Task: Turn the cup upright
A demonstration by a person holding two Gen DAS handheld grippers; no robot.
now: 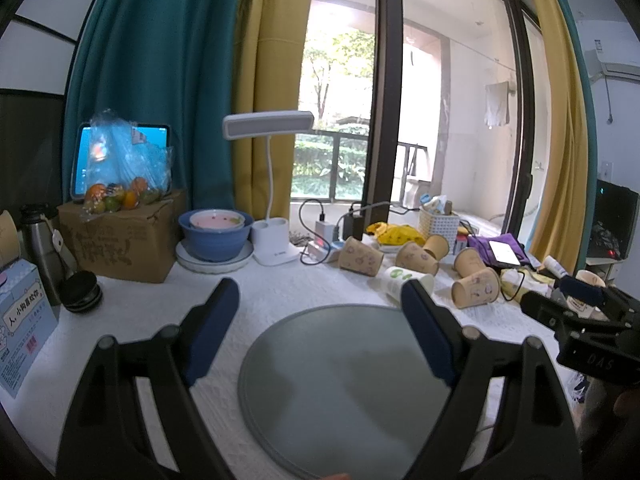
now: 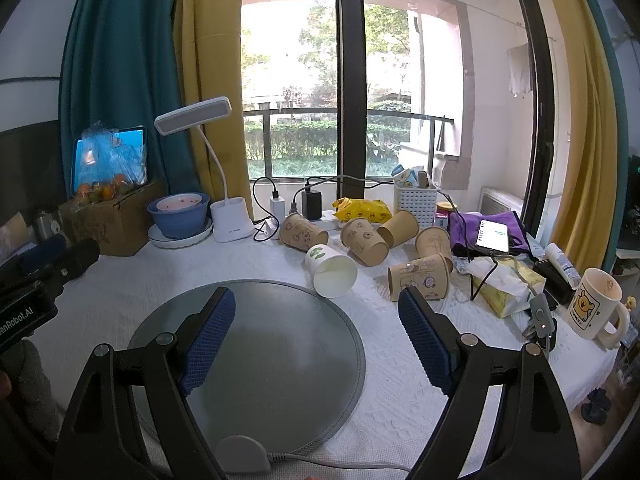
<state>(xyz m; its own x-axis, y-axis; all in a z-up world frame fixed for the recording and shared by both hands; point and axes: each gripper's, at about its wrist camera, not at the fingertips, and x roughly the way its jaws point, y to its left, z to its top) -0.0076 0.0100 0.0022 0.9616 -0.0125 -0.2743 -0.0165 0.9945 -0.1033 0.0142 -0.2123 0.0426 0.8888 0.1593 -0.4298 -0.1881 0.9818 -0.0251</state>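
A white-clothed table by the window holds paper cups on their sides; the white cup lies nearest both spread, empty tools, left tool and right tool, probably first to right.

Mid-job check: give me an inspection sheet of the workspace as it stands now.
Surface: white textured cloth, round grey mat in front.
Job's things: white paper cup and five brown paper cups all lying on their sides beyond the mat.
Clutter: mug, tissue pack, phone, blue bowl, desk lamp, cardboard box.
Grippers: left gripper and right gripper open, holding nothing, above the mat.
Cables: chargers plugged in behind the cups; white cord at mat's near edge.
Surroundings: window, yellow and teal curtains.
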